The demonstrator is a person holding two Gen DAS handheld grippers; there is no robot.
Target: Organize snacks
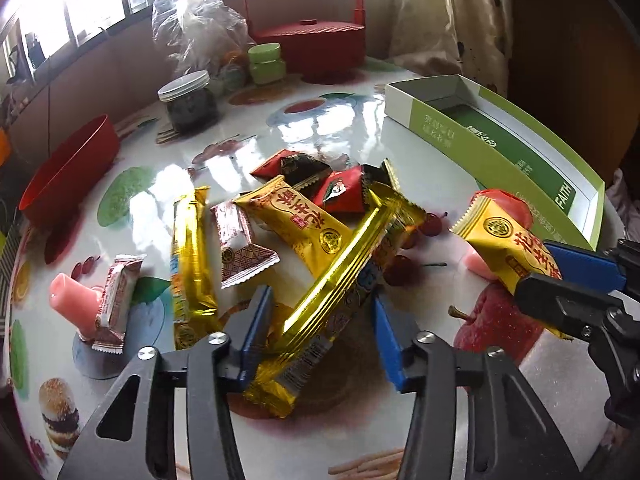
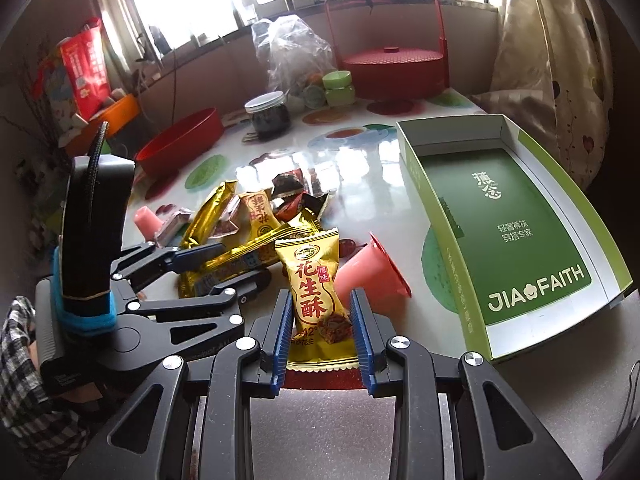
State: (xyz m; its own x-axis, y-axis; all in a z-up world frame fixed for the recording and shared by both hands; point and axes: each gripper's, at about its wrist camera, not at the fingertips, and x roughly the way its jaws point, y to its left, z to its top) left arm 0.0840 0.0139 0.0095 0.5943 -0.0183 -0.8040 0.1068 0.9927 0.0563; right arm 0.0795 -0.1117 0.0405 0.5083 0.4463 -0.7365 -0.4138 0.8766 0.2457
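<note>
A pile of wrapped snacks lies mid-table. My left gripper [image 1: 320, 312] is open, its blue fingers on either side of a long gold bar [image 1: 340, 276]; it also shows in the right wrist view [image 2: 236, 266]. My right gripper [image 2: 320, 304] is shut on a yellow peanut-crisp packet [image 2: 314, 292] and holds it above the table; the packet also shows in the left wrist view [image 1: 508, 248]. The open green box [image 2: 520, 216] lies to the right. A pink jelly cup [image 2: 370, 272] lies on its side just beyond the held packet.
A red bowl [image 1: 68, 172] sits at the left, a dark jar [image 1: 190, 104], green tub [image 1: 266, 62], plastic bag [image 1: 200, 24] and red lidded basket [image 1: 312, 40] at the back. A second pink cup [image 1: 72, 304] lies left. A curtain [image 2: 560, 40] hangs at the right.
</note>
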